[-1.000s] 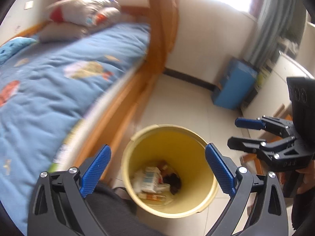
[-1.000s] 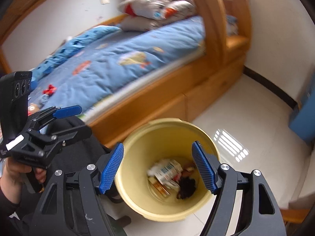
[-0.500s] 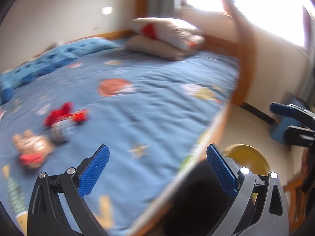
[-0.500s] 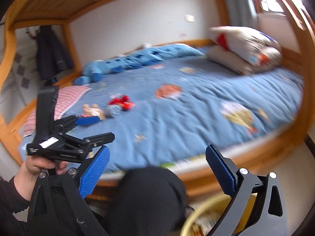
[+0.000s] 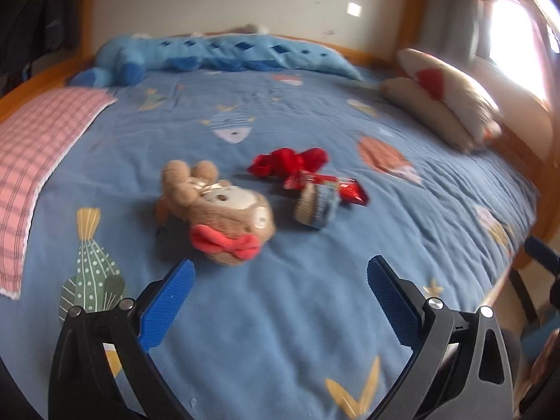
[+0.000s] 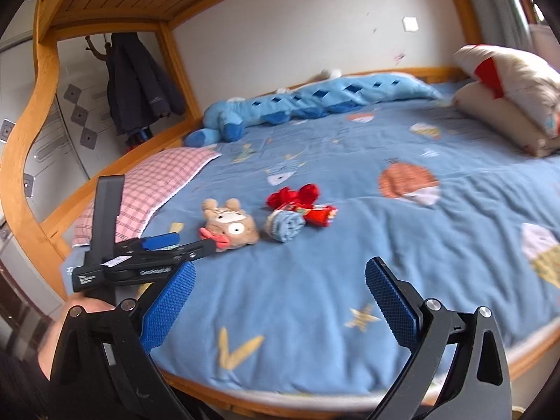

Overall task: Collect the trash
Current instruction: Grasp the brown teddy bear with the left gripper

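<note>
Two cameras, and we take the left wrist first. A second ago it looked down into the yellow bin on the floor; now we face the blue bedspread (image 5: 315,297). Our left gripper (image 5: 280,290) hangs over the near edge, jaws spread wide with nothing between them. Ahead lie a plush toy (image 5: 224,210), a rolled blue cloth (image 5: 316,206) to its right, and touching that, just beyond, a red wrapper (image 5: 332,185), with a red crumpled bundle (image 5: 290,161) farther off.

Over to the right wrist: it too has left the bin for the bed. The right gripper (image 6: 280,290) has just opened its jaws fully, and they stand empty. At left we see the left gripper (image 6: 168,245) beside the plush toy (image 6: 229,224), red wrapper (image 6: 320,215) further right.

We judge the last drop done and the wrapper the next trash to fetch.
</note>
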Motion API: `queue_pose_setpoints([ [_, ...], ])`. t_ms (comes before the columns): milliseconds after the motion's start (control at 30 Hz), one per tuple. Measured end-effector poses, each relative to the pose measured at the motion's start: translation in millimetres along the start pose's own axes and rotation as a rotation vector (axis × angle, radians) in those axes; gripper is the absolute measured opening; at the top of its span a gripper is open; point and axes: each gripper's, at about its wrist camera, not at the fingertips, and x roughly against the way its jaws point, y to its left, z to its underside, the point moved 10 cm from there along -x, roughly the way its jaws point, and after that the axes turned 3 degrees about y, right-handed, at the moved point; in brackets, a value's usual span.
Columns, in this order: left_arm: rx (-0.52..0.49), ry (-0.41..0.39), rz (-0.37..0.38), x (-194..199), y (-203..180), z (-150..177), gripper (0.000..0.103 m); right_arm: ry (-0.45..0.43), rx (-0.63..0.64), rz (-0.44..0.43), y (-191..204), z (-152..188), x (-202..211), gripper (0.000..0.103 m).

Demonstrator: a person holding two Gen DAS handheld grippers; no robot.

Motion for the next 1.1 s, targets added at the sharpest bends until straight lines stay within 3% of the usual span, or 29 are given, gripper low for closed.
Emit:
queue_pose_setpoints([
  [200,0.084,0.033,-0.093,-35.7,27.0,-15.8,0.099,0.068,0.017,-0.024,2.9,-3.8,-44.4,0.094],
  [567,0.156,0.136,-0.174,-104.9,52.1,-25.5,0.099,0.131,0.083,-0.061,12.5,-21.7,-97.0,0.094],
  [767,0.222,0.143,-0.181,-129.0,59.8,-31.5,0.098,0.174,0.112,-0.073,16.3,-22.4,-123.0,0.094],
  [1100,0.22,0.069,-0.069,-116.1,57.7,-33.4,0.072,0.229,0.081,-0.056,9.0,-15.2,-146.7,0.094],
])
